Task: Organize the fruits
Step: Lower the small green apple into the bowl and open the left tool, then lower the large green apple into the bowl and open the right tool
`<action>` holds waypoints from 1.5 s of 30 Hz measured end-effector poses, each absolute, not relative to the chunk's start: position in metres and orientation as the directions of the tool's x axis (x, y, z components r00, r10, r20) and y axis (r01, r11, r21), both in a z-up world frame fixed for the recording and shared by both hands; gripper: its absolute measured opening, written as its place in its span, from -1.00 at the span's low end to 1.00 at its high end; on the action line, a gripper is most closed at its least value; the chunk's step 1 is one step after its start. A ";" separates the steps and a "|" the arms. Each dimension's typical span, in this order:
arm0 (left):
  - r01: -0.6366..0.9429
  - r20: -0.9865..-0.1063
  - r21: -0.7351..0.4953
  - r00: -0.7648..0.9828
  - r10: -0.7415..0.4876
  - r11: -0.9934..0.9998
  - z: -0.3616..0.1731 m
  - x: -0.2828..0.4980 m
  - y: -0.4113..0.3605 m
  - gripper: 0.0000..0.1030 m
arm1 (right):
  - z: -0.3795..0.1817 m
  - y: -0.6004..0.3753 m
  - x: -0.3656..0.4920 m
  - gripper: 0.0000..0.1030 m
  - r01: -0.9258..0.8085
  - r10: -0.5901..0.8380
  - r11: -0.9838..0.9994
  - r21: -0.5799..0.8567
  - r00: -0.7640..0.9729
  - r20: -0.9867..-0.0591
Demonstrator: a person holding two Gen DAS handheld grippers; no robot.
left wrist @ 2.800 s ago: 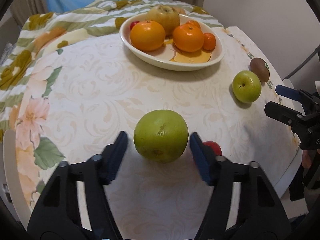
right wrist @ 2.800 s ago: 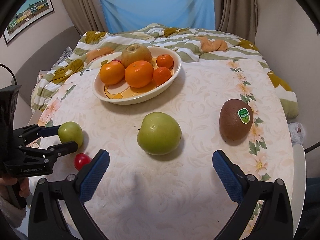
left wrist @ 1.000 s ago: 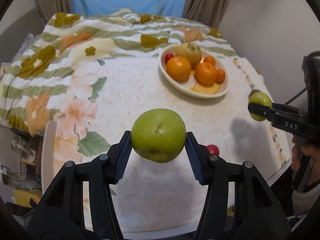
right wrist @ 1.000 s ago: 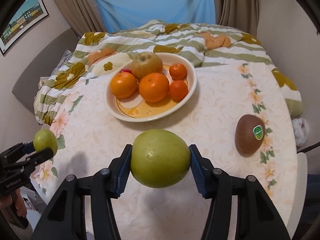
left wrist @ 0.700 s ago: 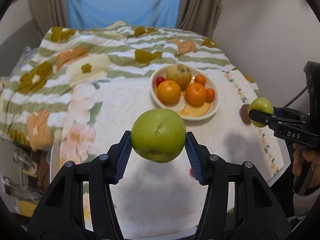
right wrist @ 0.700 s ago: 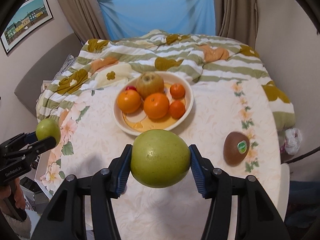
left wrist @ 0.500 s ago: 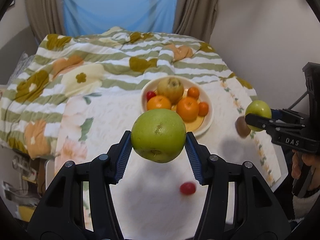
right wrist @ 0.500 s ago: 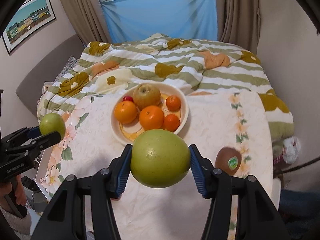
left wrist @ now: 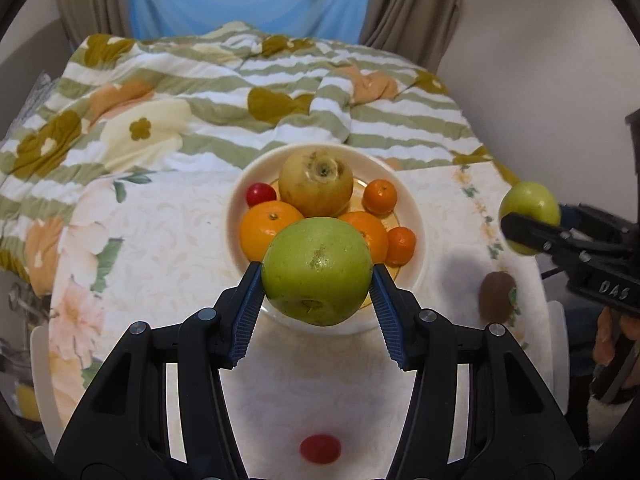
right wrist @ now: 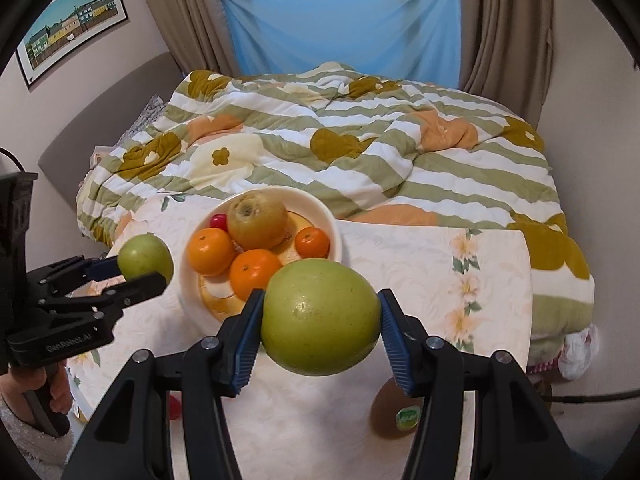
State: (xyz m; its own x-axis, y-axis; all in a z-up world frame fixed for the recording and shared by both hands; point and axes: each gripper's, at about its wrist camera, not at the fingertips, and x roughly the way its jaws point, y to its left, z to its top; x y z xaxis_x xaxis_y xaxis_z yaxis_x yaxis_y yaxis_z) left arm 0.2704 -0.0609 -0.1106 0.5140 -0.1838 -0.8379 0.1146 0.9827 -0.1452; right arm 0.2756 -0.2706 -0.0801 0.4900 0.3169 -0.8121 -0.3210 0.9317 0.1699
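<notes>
Both pairs of jaws are clenched on fruit. Blue pads of the left gripper [left wrist: 317, 285] press against the sides of a green apple [left wrist: 317, 271], which hangs in the air over the near edge of the bowl [left wrist: 417, 216]. That same apple shows small in the right wrist view [right wrist: 145, 256], held up to the left of the bowl. The right gripper [right wrist: 320, 322] squeezes a second green apple [right wrist: 320, 317], a larger-looking one, also in the air, over the table [right wrist: 400, 264] just in front of the bowl. From the left wrist view this fruit [left wrist: 529, 216] hangs off to the right, above the table edge.

The cream bowl holds a yellowish pear [left wrist: 316, 182], two oranges [left wrist: 269, 229], two small tangerines [left wrist: 380, 197] and a red cherry tomato [left wrist: 261, 194]. On the table near the right edge lies a brown kiwi [left wrist: 498, 296] with a sticker. Another cherry tomato [left wrist: 320, 448] lies on the flowered tablecloth [left wrist: 160, 240] below the left gripper. Behind the table spreads a striped, flowered blanket [right wrist: 360, 140], with a blue cloth [right wrist: 344, 20] across the window and beige curtains [right wrist: 508, 24] beside it.
</notes>
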 end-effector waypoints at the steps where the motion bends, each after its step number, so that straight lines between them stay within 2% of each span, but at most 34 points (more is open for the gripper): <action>1: 0.108 -0.846 -0.134 0.506 -0.170 0.985 -0.117 0.274 -0.065 0.18 | -0.082 -0.272 0.279 0.00 -0.326 0.320 0.930 0.172 0.486 -0.813; 9: 0.082 -0.884 -0.083 0.454 -0.112 0.993 -0.152 0.283 -0.081 0.18 | -0.101 -0.279 0.302 0.00 -0.359 0.348 0.913 0.192 0.445 -0.825; 17: 0.087 -0.891 -0.059 0.445 -0.092 0.994 -0.158 0.287 -0.088 0.21 | -0.107 -0.281 0.309 0.00 -0.368 0.358 0.908 0.200 0.434 -0.827; 18: 0.085 -0.888 -0.055 0.452 -0.088 0.995 -0.156 0.287 -0.088 0.42 | -0.108 -0.282 0.310 0.00 -0.368 0.359 0.908 0.200 0.436 -0.825; 19: 0.080 -0.880 -0.052 0.467 -0.083 0.995 -0.152 0.286 -0.088 0.81 | -0.108 -0.282 0.311 0.00 -0.369 0.359 0.908 0.199 0.438 -0.824; 20: 0.076 -0.874 -0.048 0.479 -0.079 0.996 -0.148 0.285 -0.087 0.98 | -0.107 -0.281 0.311 0.00 -0.370 0.359 0.907 0.198 0.439 -0.823; 21: 0.068 -0.861 -0.046 0.503 -0.074 0.997 -0.142 0.282 -0.086 1.00 | -0.107 -0.281 0.312 0.00 -0.371 0.360 0.907 0.198 0.442 -0.822; 35: -0.018 -0.825 -0.032 0.565 -0.016 0.999 -0.101 0.257 -0.042 1.00 | -0.099 -0.260 0.320 0.00 -0.420 0.395 0.884 0.204 0.438 -0.808; 45: -0.085 -0.827 -0.026 0.561 0.027 0.996 -0.101 0.247 -0.022 1.00 | -0.118 -0.222 0.337 0.00 -0.487 0.435 0.847 0.213 0.406 -0.804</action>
State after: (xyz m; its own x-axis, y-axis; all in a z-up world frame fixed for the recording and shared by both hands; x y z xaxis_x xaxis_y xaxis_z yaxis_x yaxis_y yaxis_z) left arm 0.2470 -0.0222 -0.1011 0.5610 0.0266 -0.8274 -0.0853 0.9960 -0.0258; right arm 0.3368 -0.2218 -0.1182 0.4057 0.4351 -0.8038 -0.4867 0.8472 0.2129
